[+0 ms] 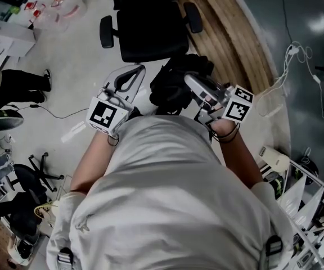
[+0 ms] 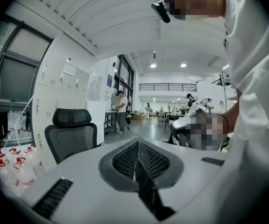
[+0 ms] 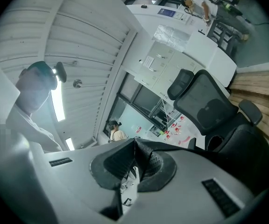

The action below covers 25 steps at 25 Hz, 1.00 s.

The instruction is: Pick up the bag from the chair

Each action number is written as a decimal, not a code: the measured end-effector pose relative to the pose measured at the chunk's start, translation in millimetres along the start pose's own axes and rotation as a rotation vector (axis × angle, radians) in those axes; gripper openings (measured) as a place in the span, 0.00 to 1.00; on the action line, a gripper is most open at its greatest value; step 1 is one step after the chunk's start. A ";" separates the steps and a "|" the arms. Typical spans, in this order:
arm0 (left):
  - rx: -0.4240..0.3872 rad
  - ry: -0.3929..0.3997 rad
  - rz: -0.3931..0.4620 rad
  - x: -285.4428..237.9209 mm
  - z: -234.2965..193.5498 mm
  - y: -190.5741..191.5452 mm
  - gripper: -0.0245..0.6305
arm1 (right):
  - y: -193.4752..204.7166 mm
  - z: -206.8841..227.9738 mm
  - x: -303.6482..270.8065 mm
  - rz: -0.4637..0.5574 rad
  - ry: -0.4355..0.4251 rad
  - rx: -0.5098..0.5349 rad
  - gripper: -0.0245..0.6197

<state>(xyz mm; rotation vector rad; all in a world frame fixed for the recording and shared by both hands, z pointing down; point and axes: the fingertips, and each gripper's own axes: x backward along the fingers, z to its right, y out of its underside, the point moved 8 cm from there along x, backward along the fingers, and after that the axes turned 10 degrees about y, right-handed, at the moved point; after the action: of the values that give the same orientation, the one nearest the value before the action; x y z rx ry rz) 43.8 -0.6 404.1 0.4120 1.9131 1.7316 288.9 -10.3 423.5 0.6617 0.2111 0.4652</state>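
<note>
1. Head view: the black bag (image 1: 176, 83) sits between the chair (image 1: 151, 32) and the person, just beside the right hand-held gripper (image 1: 192, 84).
2. Right hand-held gripper: jaws together, empty.
3. Left hand-held gripper (image 2: 137, 146): jaws together, empty.

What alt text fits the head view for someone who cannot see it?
Seen from above, a person in a pale grey shirt holds the left hand-held gripper and the right hand-held gripper out in front, the right one's tip at a lumpy black fabric bag. Beyond the bag, a black swivel office chair stands on a pale floor.
</note>
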 end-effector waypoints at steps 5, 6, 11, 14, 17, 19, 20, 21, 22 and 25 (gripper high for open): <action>-0.006 0.034 0.011 12.2 3.5 -1.1 0.05 | 9.2 -14.1 -1.8 0.033 0.016 -0.010 0.09; -0.002 0.036 0.013 18.0 4.7 -1.5 0.05 | 11.7 -18.4 -2.4 0.040 0.019 -0.010 0.09; -0.003 0.044 0.021 56.8 6.7 0.5 0.05 | 25.6 -42.9 -13.0 0.071 0.028 0.006 0.09; -0.023 0.050 0.024 84.5 2.1 1.4 0.05 | 34.8 -59.1 -24.6 0.094 0.036 0.011 0.09; -0.020 0.054 0.030 110.1 -3.5 0.5 0.05 | 43.9 -74.5 -36.4 0.113 0.043 0.014 0.09; -0.024 0.058 0.032 125.5 -4.7 2.2 0.05 | 52.2 -84.4 -42.0 0.130 0.043 0.017 0.09; -0.026 0.062 0.034 132.7 -4.4 3.2 0.05 | 56.8 -89.0 -43.9 0.139 0.045 0.020 0.09; -0.027 0.066 0.036 139.6 -3.9 4.1 0.05 | 61.8 -93.3 -45.5 0.146 0.049 0.021 0.09; -0.029 0.072 0.039 146.5 -3.5 4.8 0.05 | 67.2 -97.4 -47.2 0.153 0.054 0.020 0.09; -0.027 0.094 0.044 168.1 -2.5 8.5 0.05 | 87.9 -108.6 -52.8 0.166 0.076 -0.011 0.09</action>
<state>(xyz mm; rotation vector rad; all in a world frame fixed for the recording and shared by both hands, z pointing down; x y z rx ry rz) -96.1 90.8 383.2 0.3714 1.9575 1.8326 176.0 83.9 397.5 0.6544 0.2265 0.6514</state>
